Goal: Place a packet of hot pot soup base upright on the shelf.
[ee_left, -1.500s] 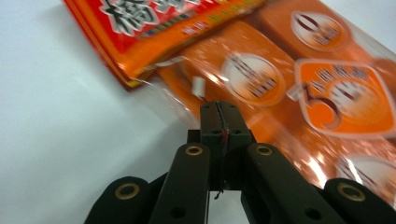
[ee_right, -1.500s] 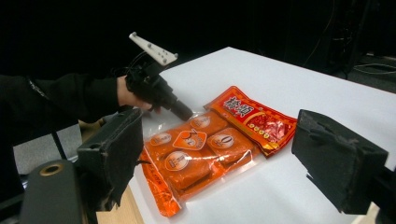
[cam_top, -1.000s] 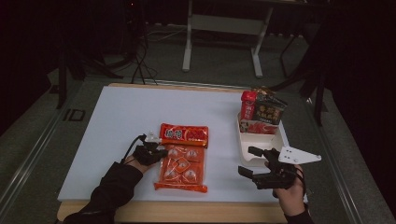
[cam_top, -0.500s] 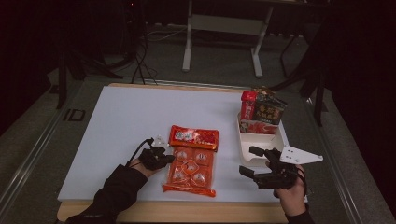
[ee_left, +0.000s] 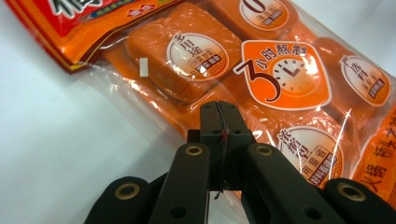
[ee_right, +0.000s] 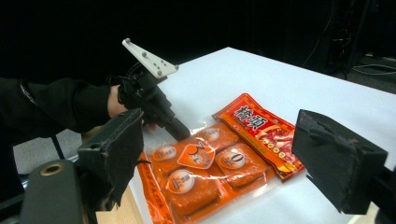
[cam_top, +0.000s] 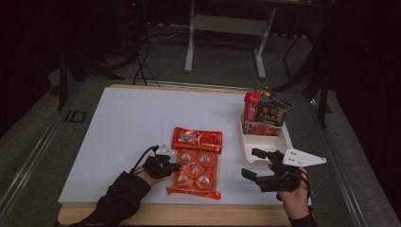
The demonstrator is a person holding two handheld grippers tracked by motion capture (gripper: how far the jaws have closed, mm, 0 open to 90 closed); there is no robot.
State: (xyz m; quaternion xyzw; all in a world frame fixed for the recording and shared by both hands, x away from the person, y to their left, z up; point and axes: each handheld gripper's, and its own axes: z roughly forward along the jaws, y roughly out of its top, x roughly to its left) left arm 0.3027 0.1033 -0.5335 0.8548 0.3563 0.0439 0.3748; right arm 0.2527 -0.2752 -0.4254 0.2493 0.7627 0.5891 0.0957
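Two grippers work one orange packet of soup-base blocks on the white worktop.

One packet of soup-base blocks (cam_top: 194,166) lies flat near the worktop's (cam_top: 118,127) front edge. The left gripper (ee_left: 219,122) has its jaws pressed together on the packet's clear left margin, by my reading to drag or steer it by the film, not the blocks. The right gripper (cam_top: 259,164) hovers right of the packet, clear of it, jaws spread wide and holding nothing, probably waiting to take the other side. Just beyond the right gripper, right of the packet, a white tray (cam_top: 279,142) holds a red carton (cam_top: 251,107) and a dark box (cam_top: 271,113). I judge the tray the only obstacle to a rightward move.
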